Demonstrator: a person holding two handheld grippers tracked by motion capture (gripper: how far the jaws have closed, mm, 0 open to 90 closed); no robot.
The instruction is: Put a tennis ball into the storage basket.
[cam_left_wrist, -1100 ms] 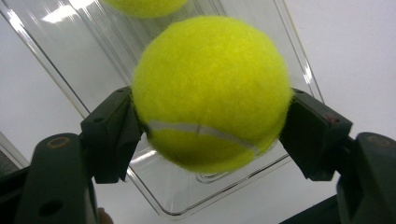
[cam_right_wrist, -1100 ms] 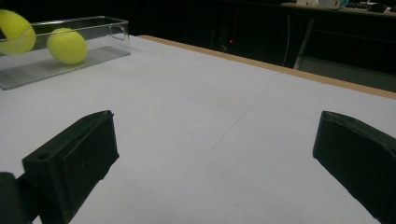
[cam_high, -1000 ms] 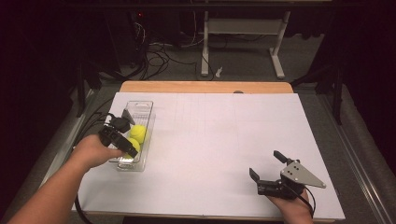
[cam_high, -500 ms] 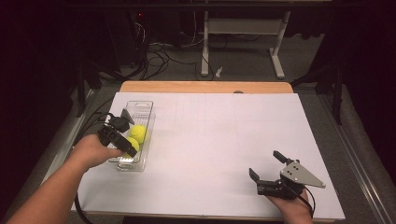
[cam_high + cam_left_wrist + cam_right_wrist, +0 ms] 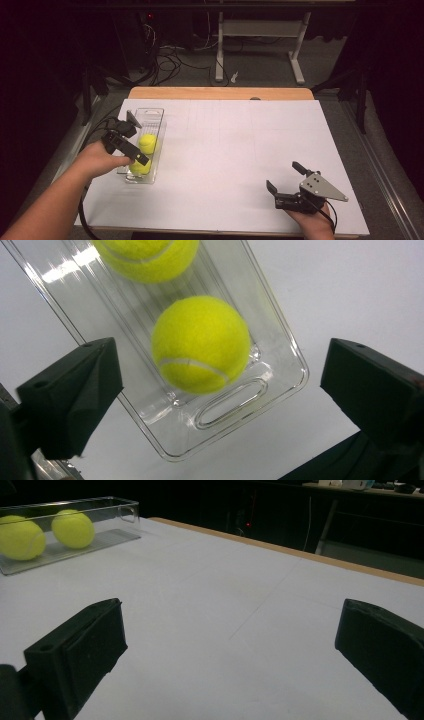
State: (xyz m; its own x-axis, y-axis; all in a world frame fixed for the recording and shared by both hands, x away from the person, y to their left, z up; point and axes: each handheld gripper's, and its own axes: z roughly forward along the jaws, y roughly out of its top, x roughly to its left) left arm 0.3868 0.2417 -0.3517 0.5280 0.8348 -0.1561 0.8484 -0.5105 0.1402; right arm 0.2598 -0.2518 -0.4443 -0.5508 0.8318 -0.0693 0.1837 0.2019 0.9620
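High view: the left tongs [image 5: 131, 140] have just been opening above the clear tray [image 5: 157, 114], whose long axis runs away from the person, near the table's [image 5: 240, 150] left edge; the right tongs [image 5: 286, 181] stay released. Left gripper view: near tennis ball [image 5: 201, 344] lies loose between spread jaws, far tennis ball [image 5: 145, 257] beyond. Right gripper view: tray far left.

Near ball: a fuzzy yellow-green tennis ball with a pale curved seam [image 5: 201, 344] lies in my tray at the end closest to me, resting on the bottom, seam turned toward the handle slot.
Far ball: a second fuzzy yellow-green tennis ball [image 5: 147, 143] lies just beyond the first, the two close together; I cannot tell whether they touch.
Tray: a long, narrow tray of clear plastic with ribbed floor and an oval handle slot at its end [image 5: 151, 115] sits flat on the left part of the white tabletop, running away from me, its far half bare.
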